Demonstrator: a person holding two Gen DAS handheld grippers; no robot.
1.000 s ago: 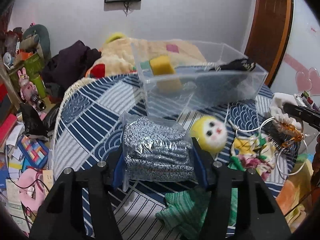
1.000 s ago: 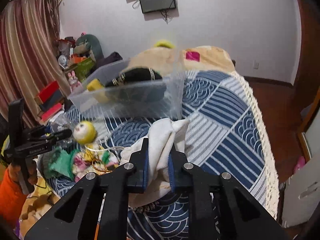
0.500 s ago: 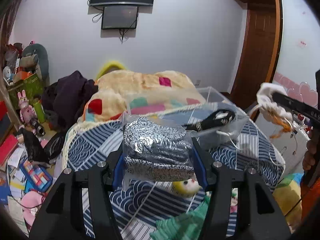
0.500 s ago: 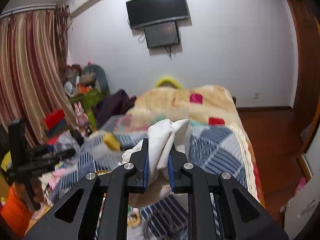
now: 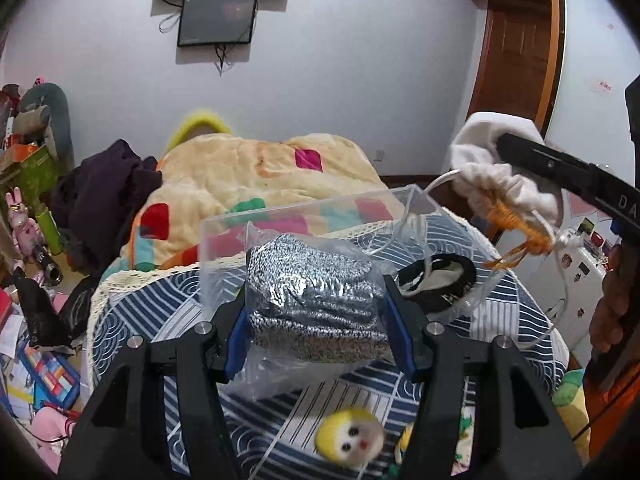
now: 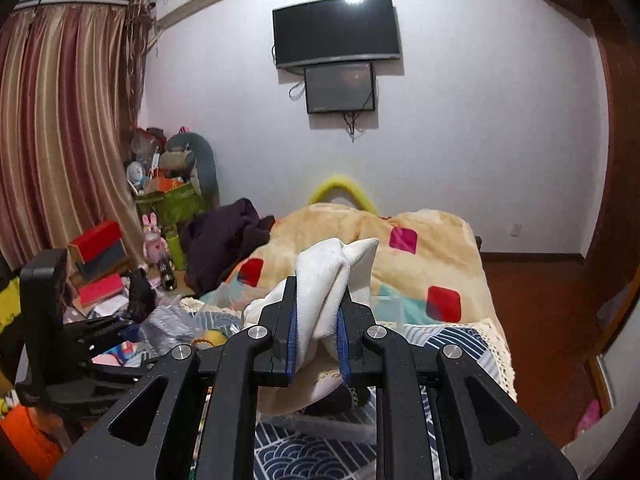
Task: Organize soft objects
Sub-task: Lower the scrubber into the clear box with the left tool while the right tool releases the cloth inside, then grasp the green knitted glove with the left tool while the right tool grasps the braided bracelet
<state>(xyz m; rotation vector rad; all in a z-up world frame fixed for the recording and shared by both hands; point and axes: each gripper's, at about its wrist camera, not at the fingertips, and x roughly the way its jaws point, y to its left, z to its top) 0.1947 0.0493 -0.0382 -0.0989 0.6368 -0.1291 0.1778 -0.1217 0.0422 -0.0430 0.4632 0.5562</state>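
Note:
My left gripper (image 5: 316, 312) is shut on a grey knitted item in a clear plastic bag (image 5: 312, 296) and holds it above the near side of the clear plastic bin (image 5: 224, 248). My right gripper (image 6: 318, 320) is shut on a white cloth pouch (image 6: 328, 272). In the left wrist view the pouch (image 5: 492, 168) hangs above the bin's right end, trailing orange tassels and a white cord. A black band (image 5: 440, 280) lies in the bin. A yellow-headed doll (image 5: 348, 444) lies on the blue patterned cover below.
A beige blanket with coloured squares (image 5: 256, 176) and dark clothes (image 5: 104, 192) lie behind the bin. Boxes and toys (image 6: 104, 264) crowd the floor at the left. A wooden door (image 5: 516, 52) stands at the right.
Both grippers have risen with their loads. The bagged knit now hangs over the bin's near side, and the white pouch has moved over the bin's right end.

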